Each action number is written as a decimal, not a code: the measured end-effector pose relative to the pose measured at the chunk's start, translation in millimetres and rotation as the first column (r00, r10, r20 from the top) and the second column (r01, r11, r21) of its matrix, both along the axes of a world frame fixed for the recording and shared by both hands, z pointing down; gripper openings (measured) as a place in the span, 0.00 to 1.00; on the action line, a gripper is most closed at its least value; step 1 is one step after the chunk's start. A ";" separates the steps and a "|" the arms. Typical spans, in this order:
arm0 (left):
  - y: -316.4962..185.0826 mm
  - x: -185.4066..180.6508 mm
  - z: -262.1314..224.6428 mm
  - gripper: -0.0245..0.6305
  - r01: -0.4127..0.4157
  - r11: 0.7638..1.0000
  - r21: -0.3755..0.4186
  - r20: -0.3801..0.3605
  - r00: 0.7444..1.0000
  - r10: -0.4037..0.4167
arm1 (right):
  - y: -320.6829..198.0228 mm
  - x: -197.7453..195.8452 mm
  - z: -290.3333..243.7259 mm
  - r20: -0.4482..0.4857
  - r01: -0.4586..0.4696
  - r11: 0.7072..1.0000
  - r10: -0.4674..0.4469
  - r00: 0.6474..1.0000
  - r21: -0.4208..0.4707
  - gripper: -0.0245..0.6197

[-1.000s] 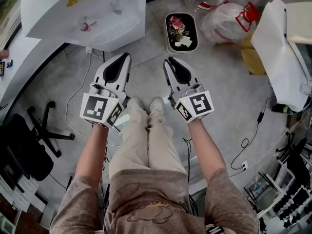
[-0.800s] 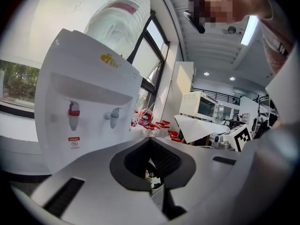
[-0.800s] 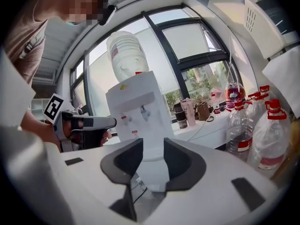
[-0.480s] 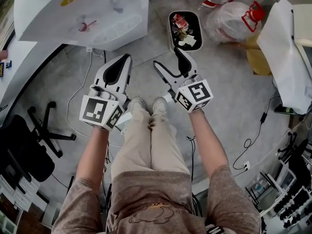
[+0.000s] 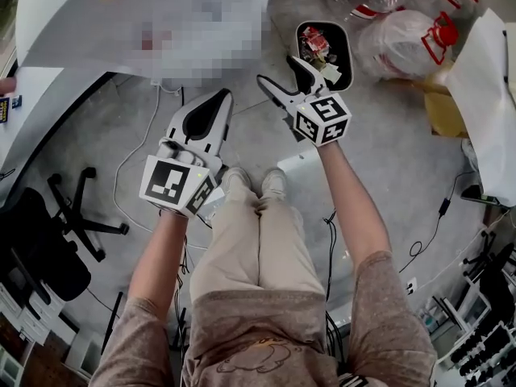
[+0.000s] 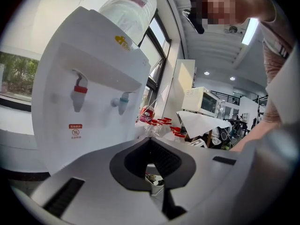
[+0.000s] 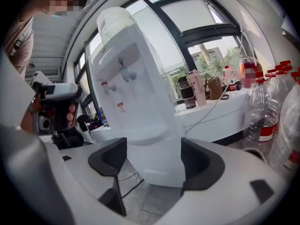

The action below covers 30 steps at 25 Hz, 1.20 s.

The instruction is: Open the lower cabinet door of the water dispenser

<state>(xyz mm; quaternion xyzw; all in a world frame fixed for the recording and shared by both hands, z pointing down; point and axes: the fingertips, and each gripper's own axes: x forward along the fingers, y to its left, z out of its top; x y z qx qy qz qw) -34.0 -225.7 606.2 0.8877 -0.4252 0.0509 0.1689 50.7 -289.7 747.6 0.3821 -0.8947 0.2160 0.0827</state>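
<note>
Now: a person stands facing the white dispenser (image 6: pixel 89 139), which lies at the top of the head view.

Left gripper (image 5: pixel 219 97): jaws together, nothing held. Tips are aimed toward the dispenser and are apart from it.

Right gripper (image 5: pixel 277 69): jaws have just been opening and stand wide apart, nothing gripped. In the right gripper view the dispenser's lower body shows in the gap between the pads but lies beyond them, untouched.

Door (image 7: pixel 157 165): on that lower front, straight ahead of the right gripper. Its edges are too blurred to trace.

Markings on the dispenser, from the left gripper view:
- Yellow logo (image 6: pixel 123 42) on the top front, not legible.
- Red tap (image 6: pixel 79 89) at left, blue tap (image 6: pixel 123 100) at right.
- Small red label (image 6: pixel 75 131) under the red tap, with a round symbol below its heading. The print is too small to read.
- Bottle (image 6: pixel 129 8) seated on top, with a reddish band I cannot read.

On the floor to the right of the dispenser is a bin (image 5: pixel 300 39) holding scraps. Near it are clear jugs (image 5: pixel 403 27) with red caps.
</note>
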 end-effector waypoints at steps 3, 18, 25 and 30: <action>-3.6 2.8 6.7 0.06 -0.010 1.000 0.013 0.015 1.000 0.010 | -19.1 -6.5 31.2 -0.039 0.033 0.999 -0.033 0.999 -0.022 0.58; 5.6 -2.3 54.7 0.06 -0.067 0.997 -0.047 0.014 0.998 0.067 | -103.6 -40.3 131.5 -0.222 0.102 0.994 -0.109 0.969 -0.046 0.58; 1.1 -21.1 59.4 0.06 -0.030 0.997 -0.071 -0.001 1.000 0.030 | -111.0 -52.0 138.5 -0.251 0.178 0.983 -0.183 0.951 -0.042 0.57; -0.5 -24.7 58.0 0.06 -0.025 0.997 -0.074 -0.012 1.000 0.024 | -109.5 -52.5 138.2 -0.239 0.172 0.983 -0.181 0.954 -0.060 0.55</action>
